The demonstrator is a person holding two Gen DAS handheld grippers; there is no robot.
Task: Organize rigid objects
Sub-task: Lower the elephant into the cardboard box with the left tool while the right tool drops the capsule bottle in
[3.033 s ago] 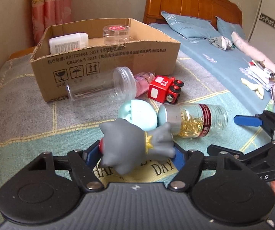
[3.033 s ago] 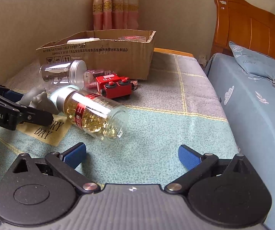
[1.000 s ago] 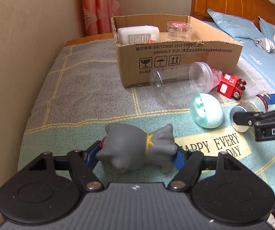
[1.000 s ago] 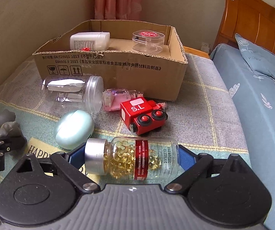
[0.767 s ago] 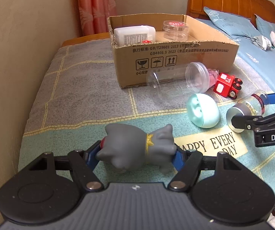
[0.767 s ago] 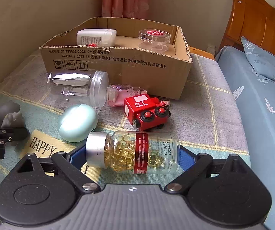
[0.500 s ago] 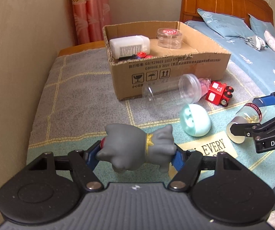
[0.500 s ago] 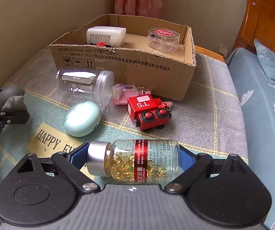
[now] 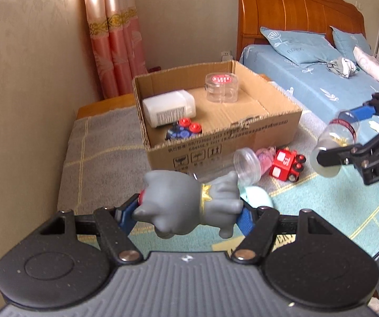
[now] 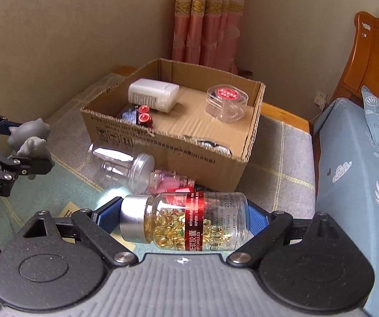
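Observation:
My left gripper [image 9: 188,211] is shut on a grey cat figure [image 9: 186,203] with a gold collar, held in the air in front of the open cardboard box [image 9: 242,132]. My right gripper [image 10: 181,219] is shut on a clear bottle of yellow capsules [image 10: 186,220] with a silver cap and red label, held above the blanket short of the box [image 10: 168,148]. The figure also shows at the left of the right wrist view [image 10: 29,138], and the bottle at the right of the left wrist view [image 9: 334,145].
The box holds a white bottle [image 9: 169,108], a clear round tub with red lid [image 9: 221,87] and a small red-wheeled toy [image 9: 184,130]. On the blanket lie a clear jar [image 10: 122,165], a pink vial [image 10: 167,181], a red toy train [image 9: 285,163] and a mint case [image 9: 255,196]. A bed is at the right.
Both grippers have risen with their loads and moved toward the box, so the views now look down into it. The objects on the blanket have not moved.

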